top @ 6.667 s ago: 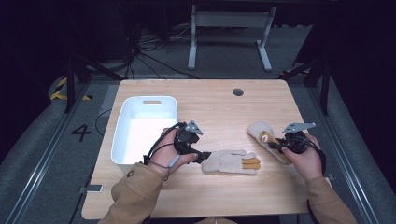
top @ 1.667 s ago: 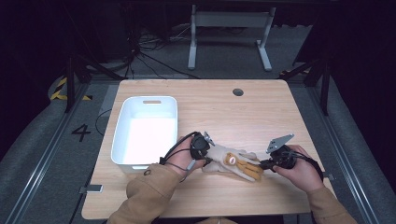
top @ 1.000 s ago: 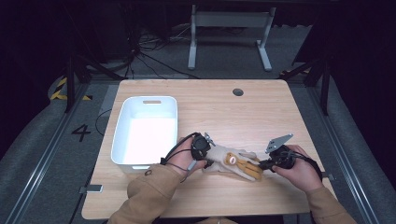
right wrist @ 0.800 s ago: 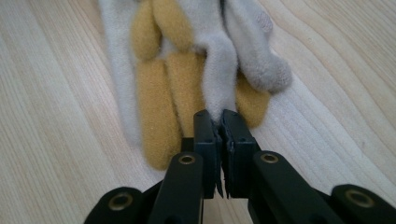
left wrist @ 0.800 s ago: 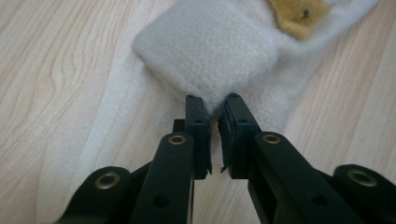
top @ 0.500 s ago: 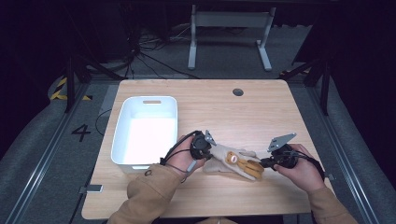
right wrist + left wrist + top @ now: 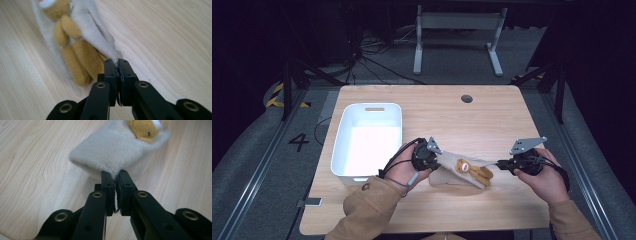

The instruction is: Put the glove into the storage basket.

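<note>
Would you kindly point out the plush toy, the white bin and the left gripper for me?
plush toy (image 7: pixel 459 172), high view, on its cream body.
white bin (image 7: pixel 338 150), high view, on its left rim.
left gripper (image 7: pixel 116 177), left gripper view, between its fingertips, pinching the toy's edge.

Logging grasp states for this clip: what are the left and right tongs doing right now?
Left tongs: closed, pinching one end of the fleece toy.
Right tongs: closed, pinching its other end.

My table (image 7: pixel 492 120) sits brightly lit from overhead while the floor around it stays dim (nearly black); my close views blur toward their top edges.
</note>
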`<state>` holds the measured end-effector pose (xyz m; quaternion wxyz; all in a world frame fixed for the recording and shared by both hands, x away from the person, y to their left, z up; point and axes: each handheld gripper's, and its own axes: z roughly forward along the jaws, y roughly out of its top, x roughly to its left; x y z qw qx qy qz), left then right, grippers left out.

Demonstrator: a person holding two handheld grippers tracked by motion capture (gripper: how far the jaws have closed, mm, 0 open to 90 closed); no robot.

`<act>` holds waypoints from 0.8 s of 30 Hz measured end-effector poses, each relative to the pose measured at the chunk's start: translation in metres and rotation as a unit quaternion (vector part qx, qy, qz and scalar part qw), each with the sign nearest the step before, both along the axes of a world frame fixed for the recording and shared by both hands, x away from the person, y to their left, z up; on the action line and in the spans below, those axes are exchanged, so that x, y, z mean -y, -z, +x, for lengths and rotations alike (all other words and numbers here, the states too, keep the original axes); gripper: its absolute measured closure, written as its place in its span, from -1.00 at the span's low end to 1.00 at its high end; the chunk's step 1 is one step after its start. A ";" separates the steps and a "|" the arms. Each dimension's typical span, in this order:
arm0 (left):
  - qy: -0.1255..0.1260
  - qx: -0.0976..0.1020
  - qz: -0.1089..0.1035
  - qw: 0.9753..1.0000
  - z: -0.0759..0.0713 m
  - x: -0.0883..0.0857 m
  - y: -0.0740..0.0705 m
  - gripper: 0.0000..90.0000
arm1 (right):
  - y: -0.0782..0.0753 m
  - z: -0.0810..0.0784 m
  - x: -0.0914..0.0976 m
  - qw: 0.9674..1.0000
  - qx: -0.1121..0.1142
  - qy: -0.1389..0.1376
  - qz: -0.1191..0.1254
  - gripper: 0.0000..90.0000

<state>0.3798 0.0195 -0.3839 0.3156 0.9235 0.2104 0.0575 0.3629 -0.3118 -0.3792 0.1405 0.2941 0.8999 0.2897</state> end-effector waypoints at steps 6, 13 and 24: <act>0.001 -0.007 0.002 1.000 -0.006 -0.003 0.000 0.90 | -0.006 0.005 -0.002 1.000 0.014 0.002 0.014 0.93; -0.001 -0.006 0.004 1.000 -0.012 -0.009 0.000 0.90 | -0.009 0.011 -0.005 1.000 0.023 0.000 0.021 0.93; -0.008 -0.013 0.028 0.999 -0.017 -0.006 0.017 0.90 | 0.006 0.031 -0.014 1.000 0.009 -0.002 0.018 0.93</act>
